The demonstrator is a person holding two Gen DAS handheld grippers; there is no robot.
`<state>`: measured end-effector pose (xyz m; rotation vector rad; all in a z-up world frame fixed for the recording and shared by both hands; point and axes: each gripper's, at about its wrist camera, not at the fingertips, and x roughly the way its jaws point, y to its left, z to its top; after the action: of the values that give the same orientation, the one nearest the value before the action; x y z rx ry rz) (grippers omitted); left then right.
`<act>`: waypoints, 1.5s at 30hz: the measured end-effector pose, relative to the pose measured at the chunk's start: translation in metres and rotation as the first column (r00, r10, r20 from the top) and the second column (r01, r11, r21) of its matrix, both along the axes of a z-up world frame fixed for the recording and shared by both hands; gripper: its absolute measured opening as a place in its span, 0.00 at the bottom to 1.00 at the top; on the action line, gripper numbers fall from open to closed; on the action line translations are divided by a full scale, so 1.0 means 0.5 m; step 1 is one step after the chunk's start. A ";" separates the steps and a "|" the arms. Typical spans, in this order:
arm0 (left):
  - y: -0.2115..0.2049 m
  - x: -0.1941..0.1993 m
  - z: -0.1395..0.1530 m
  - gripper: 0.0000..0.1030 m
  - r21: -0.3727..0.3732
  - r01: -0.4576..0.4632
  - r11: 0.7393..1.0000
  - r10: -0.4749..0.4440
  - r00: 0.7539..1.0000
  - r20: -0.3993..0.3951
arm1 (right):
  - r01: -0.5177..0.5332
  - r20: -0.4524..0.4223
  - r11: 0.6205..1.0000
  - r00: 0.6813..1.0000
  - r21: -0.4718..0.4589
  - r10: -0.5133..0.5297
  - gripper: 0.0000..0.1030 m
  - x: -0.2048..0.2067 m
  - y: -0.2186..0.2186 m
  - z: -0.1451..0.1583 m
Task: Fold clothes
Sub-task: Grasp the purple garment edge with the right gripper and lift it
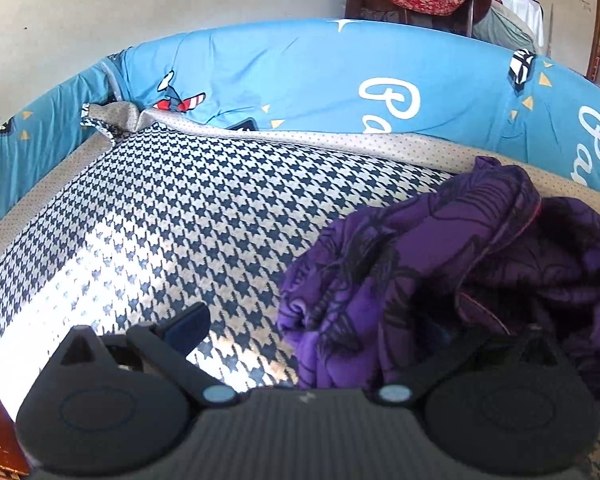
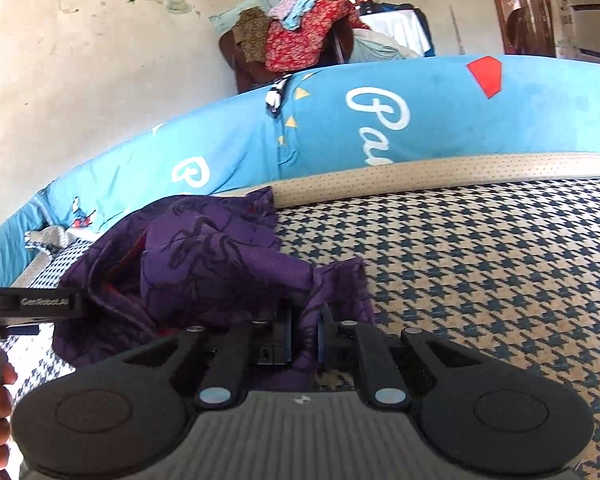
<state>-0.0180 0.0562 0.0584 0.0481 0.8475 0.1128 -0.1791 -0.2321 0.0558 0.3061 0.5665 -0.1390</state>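
A crumpled purple garment (image 1: 452,276) with a dark line print lies on the houndstooth cover (image 1: 172,216). My left gripper (image 1: 340,332) is open; its left finger (image 1: 188,326) rests over the bare cover and its right finger is hidden under the purple cloth. In the right wrist view the garment (image 2: 204,264) lies bunched ahead and to the left. My right gripper (image 2: 305,336) is shut on a fold of it, just above the cover (image 2: 480,280). The left gripper also shows at that view's left edge (image 2: 32,308).
A blue printed bedsheet (image 1: 300,76) lies beyond the houndstooth cover, edged by a beige dotted border (image 2: 420,178). Behind it stands a chair heaped with red and mixed clothes (image 2: 300,36), against a white wall. A doorway (image 2: 528,8) is at the far right.
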 end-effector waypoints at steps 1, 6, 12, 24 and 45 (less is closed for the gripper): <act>0.005 0.001 -0.001 1.00 0.011 -0.014 1.000 0.014 1.000 0.002 | 0.033 -0.004 0.999 0.999 -0.008 -0.033 0.09 0.000 -0.007 0.000; 0.031 0.010 -0.008 1.00 0.001 -0.050 0.999 0.050 0.998 -0.027 | 0.114 -0.044 0.993 0.992 -0.030 -0.115 0.08 0.000 -0.026 -0.005; 0.049 0.007 -0.009 1.00 -0.004 -0.062 0.998 0.062 0.998 -0.031 | 0.174 -0.081 0.984 0.981 -0.035 -0.177 0.07 -0.002 -0.037 -0.013; 0.062 0.017 -0.039 1.00 -0.010 -0.039 0.999 0.038 0.994 -0.102 | 0.254 -0.219 0.967 0.945 0.018 -0.244 0.05 -0.002 -0.074 -0.046; 0.037 -0.104 -0.024 1.00 -0.109 0.019 0.994 -0.032 0.992 -0.119 | 0.156 -0.202 0.986 0.969 0.056 -0.142 0.45 -0.075 -0.039 0.018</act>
<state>-0.0700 0.0746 0.0464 -0.0362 0.9720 0.0402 -0.2164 -0.2516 0.0650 0.4076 0.7466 -0.2978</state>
